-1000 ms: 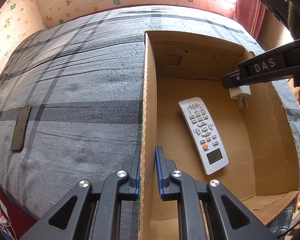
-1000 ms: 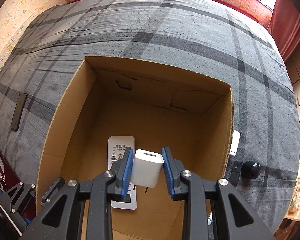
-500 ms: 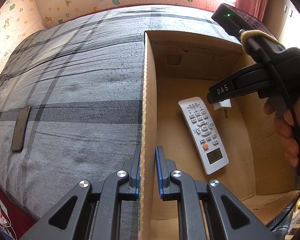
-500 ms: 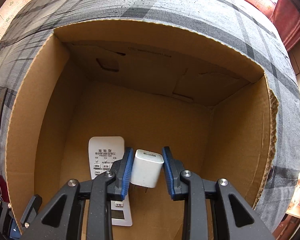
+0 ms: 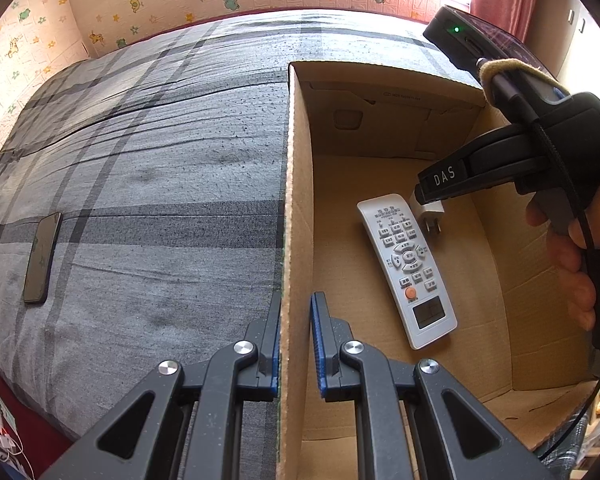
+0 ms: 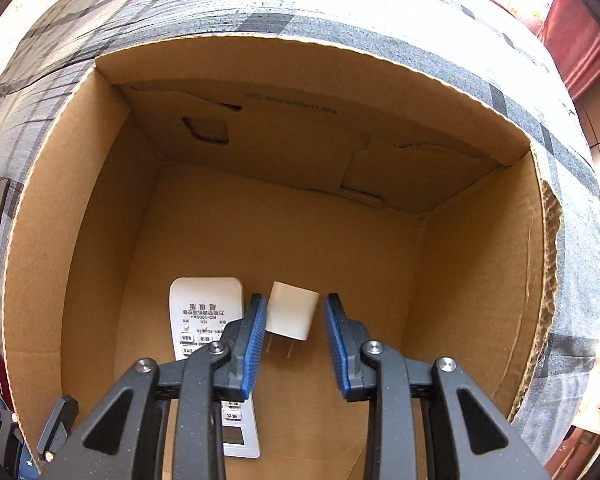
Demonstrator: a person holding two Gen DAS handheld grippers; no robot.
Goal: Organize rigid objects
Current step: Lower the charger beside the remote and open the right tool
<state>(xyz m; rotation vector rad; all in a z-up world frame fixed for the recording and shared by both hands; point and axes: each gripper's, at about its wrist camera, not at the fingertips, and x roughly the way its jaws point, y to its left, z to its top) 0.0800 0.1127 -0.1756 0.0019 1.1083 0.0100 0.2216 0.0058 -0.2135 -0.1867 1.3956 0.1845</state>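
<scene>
Charger (image 6: 290, 316) loose between parted jaws of right gripper (image 6: 295, 344), beside remote (image 6: 204, 312).

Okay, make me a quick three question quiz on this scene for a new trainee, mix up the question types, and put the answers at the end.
1. True or false: the right gripper is clamped on the white charger.
2. Multiple choice: what is the left gripper shut on? A) the remote control B) the cardboard box wall C) the phone
3. Short answer: which item lies outside the cardboard box, on the grey plaid bedspread?

Key
1. False: its jaws are open, and the charger sits on the box floor beside the remote control.
2. B
3. The dark phone.
</scene>
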